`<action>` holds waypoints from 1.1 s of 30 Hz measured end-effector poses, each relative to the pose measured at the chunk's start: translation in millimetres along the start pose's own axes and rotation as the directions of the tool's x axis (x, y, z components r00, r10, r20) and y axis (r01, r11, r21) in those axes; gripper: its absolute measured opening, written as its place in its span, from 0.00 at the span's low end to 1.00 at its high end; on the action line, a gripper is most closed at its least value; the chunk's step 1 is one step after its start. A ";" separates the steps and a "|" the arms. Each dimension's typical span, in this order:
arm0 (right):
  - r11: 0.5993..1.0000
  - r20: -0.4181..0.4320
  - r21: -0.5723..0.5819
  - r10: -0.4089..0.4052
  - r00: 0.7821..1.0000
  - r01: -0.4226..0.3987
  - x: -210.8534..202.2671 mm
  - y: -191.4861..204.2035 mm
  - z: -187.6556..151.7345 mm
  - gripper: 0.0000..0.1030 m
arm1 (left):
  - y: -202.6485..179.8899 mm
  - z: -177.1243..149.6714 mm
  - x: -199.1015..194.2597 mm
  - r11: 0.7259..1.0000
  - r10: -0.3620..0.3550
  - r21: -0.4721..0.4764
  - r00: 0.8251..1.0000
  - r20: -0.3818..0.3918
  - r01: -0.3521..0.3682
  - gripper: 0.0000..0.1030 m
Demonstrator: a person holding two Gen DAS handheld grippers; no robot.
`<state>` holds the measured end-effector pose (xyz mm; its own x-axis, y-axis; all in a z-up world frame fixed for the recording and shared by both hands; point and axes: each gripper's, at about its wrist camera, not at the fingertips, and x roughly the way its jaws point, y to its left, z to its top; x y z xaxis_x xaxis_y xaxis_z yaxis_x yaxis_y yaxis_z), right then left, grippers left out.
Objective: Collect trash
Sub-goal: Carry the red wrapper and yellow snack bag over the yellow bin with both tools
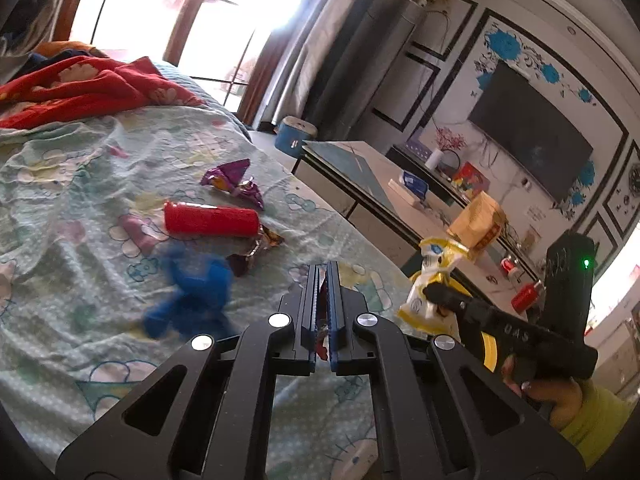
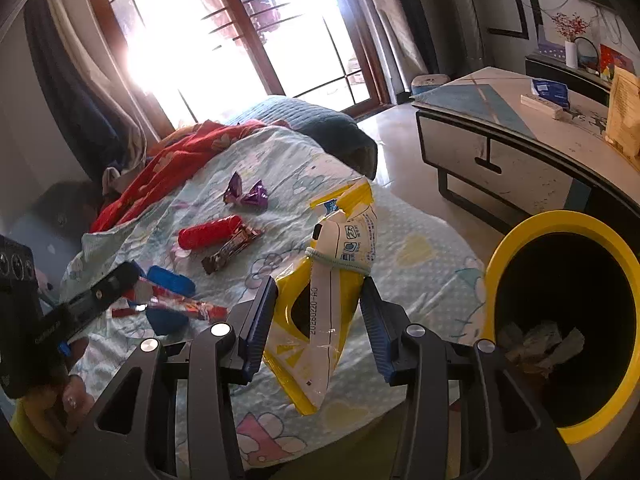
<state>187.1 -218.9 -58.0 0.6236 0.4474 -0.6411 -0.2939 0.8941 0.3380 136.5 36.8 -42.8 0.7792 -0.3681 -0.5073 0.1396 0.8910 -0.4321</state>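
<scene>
My left gripper (image 1: 322, 276) is shut on a thin red wrapper (image 2: 180, 306), which sticks out over the bed sheet (image 1: 80, 200). My right gripper (image 2: 320, 284) is shut on a crumpled yellow and white bag (image 2: 344, 240), held up beside the bed's edge. To its right on the floor stands a yellow bin (image 2: 560, 220) with crumpled paper inside. On the sheet lie a red cylinder (image 1: 211, 221), a purple wrapper (image 1: 234, 180), a brown bar wrapper (image 2: 232, 250) and a blue object (image 1: 192, 296).
A red blanket (image 1: 80, 88) is bunched at the bed's far end, before a bright window. A low table (image 2: 500, 120) stands right of the bed, with a TV (image 1: 532, 136) on the wall behind. A person's hand (image 1: 560, 396) holds the right gripper.
</scene>
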 end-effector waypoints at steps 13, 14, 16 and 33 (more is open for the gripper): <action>0.997 0.082 0.070 -0.038 0.996 0.032 -28.6 -40.4 17.8 0.40 | -54.4 11.0 17.2 0.992 -0.052 0.115 0.999 -0.004 0.052 0.01; 0.996 0.088 0.081 -0.046 0.995 0.039 -31.4 -46.4 19.1 0.40 | -58.8 10.6 20.5 0.991 -0.060 0.119 0.998 -0.009 0.060 0.01; 0.993 0.098 0.103 -0.061 0.993 0.050 -36.4 -57.1 20.7 0.40 | -69.9 8.8 27.9 0.988 -0.075 0.135 0.997 -0.020 0.077 0.01; 0.951 0.147 0.240 -0.232 0.962 0.193 -73.5 -149.0 20.4 0.40 | -140.9 -7.6 75.4 0.960 -0.188 0.194 0.978 -0.095 0.204 0.01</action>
<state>199.9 -385.5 -47.2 0.7740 0.2196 -0.5939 0.0144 0.9316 0.3632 170.9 -118.4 -25.8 0.6775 -0.5527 -0.4853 0.4110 0.8317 -0.3734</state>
